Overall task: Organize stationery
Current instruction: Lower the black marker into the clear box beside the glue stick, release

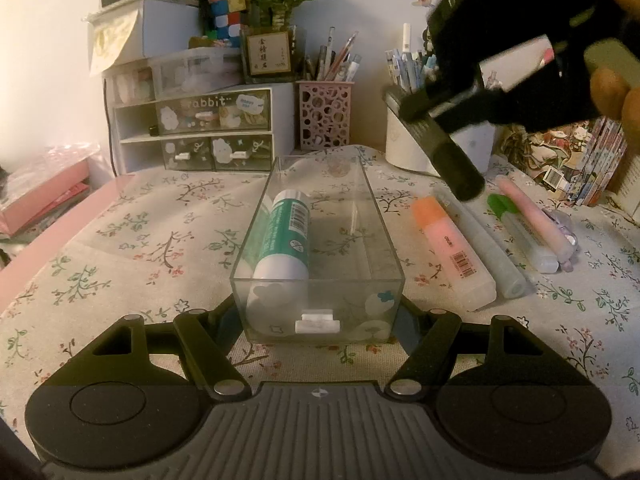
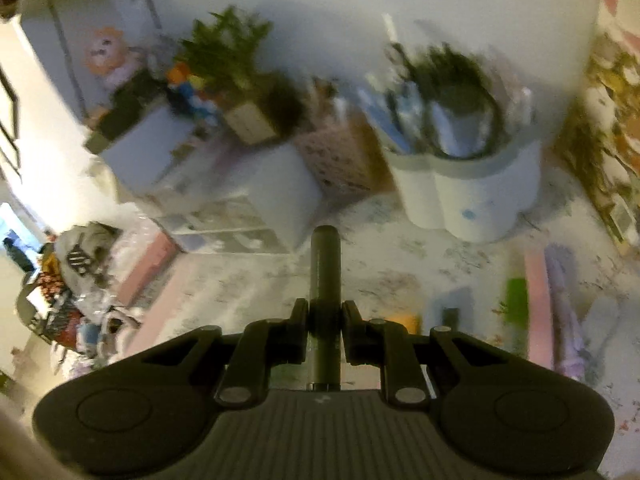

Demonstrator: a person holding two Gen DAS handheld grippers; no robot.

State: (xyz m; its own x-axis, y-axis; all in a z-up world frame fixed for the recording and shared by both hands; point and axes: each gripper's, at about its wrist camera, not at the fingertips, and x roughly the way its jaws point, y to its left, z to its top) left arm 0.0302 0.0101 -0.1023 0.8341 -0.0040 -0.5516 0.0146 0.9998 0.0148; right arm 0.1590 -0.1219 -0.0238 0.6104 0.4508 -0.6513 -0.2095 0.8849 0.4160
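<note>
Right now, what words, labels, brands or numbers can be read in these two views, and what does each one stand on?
"abbit": front of a clear organizer drawer; the first letter is hidden.
"deli": small print on the orange highlighter, above its barcode.
Framed plant label: Chinese characters, too small to read.
Glue stick in the clear box: barcode and print, too blurred.
Green highlighter: print unreadable.
Right wrist view: motion blurred, no text readable.

Glue stick (image 1: pixel 285 236) lies in the clear tray (image 1: pixel 384 240) on the tablecloth (image 1: pixel 120 240); highlighters (image 1: pixel 456 248) lie right of it, drawer unit (image 1: pixel 200 132) and pen cup (image 1: pixel 325 120) stand behind.
</note>
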